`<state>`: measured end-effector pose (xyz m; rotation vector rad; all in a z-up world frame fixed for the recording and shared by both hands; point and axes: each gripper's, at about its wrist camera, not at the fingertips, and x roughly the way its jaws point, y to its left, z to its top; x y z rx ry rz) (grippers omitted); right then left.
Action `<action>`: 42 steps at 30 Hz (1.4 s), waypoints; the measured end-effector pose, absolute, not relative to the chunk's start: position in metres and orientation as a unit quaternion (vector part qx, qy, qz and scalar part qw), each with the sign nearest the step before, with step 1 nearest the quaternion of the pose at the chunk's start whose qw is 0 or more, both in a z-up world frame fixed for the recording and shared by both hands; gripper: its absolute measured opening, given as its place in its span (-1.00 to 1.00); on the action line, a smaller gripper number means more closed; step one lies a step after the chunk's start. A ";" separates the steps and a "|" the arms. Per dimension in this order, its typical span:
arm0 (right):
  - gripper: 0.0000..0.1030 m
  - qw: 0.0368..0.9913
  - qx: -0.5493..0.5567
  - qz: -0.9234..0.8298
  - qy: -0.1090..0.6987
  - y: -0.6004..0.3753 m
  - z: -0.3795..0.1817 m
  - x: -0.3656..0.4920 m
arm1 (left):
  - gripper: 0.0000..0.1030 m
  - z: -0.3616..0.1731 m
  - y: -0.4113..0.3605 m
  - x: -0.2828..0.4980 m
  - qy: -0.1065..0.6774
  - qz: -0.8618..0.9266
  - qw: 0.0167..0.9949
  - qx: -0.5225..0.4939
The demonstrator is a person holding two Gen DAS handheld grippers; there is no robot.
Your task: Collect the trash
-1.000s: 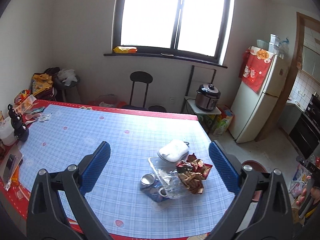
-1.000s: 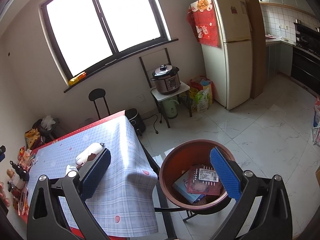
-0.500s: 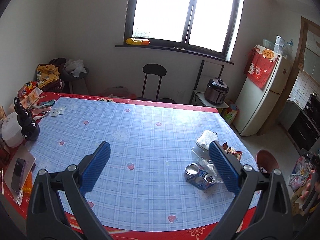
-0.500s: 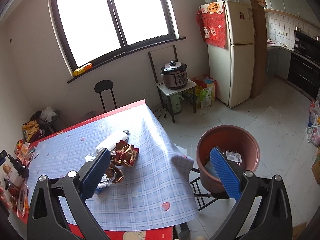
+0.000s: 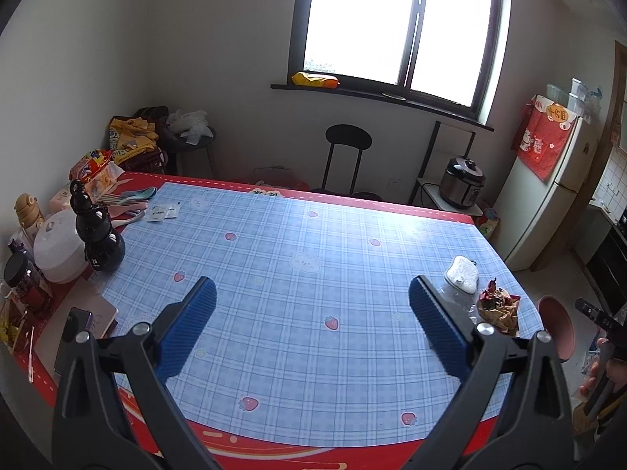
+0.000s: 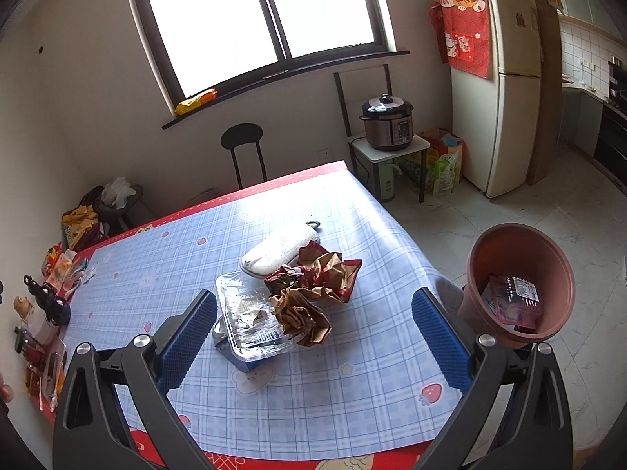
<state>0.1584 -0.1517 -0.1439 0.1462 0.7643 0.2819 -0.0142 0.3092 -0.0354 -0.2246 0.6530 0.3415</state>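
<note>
Trash pile [image 6: 301, 297] btwn right tongs [image 6: 313, 333], both tongs empty

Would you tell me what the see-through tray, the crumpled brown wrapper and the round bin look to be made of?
Tray: thin clear plastic, glossy, seemingly; contents show through. Wrapper: probably foil-lined film or paper, sharply creased. Bin: likely matte terracotta-coloured plastic, though clay is possible.

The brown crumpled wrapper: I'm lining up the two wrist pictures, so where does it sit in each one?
Left wrist: wrapper lies far right, by the table's right edge, just beyond the right blue pad.
Right wrist: wrapper lies centre frame, between the open tongs, against the clear tray.
Shared landmark: the white pouch just behind the wrapper.
</note>
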 end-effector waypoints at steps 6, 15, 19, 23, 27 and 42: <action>0.90 0.901 0.010 0.170 0.398 -0.114 -0.183 0.199 | 0.89 -0.056 0.325 -0.017 0.333 0.184 0.916 -0.131; 0.80 0.863 -0.065 0.208 0.457 -0.077 -0.251 0.250 | 0.89 -0.084 0.324 -0.005 0.342 0.202 0.901 -0.175; 0.61 0.842 -0.074 0.215 0.490 -0.070 -0.273 0.263 | 0.89 -0.092 0.305 0.014 0.349 0.195 0.899 -0.180; 0.15 0.827 -0.078 0.230 0.506 -0.072 -0.282 0.265 | 0.89 -0.097 0.276 0.038 0.352 0.179 0.899 -0.190; -0.12 0.828 -0.055 0.251 0.499 -0.085 -0.274 0.259 | 0.89 -0.109 0.243 0.061 0.367 0.151 0.897 -0.195; -0.15 0.855 0.034 0.258 0.448 -0.161 -0.222 0.224 | 0.46 -0.219 0.114 0.174 0.490 0.016 0.831 -0.264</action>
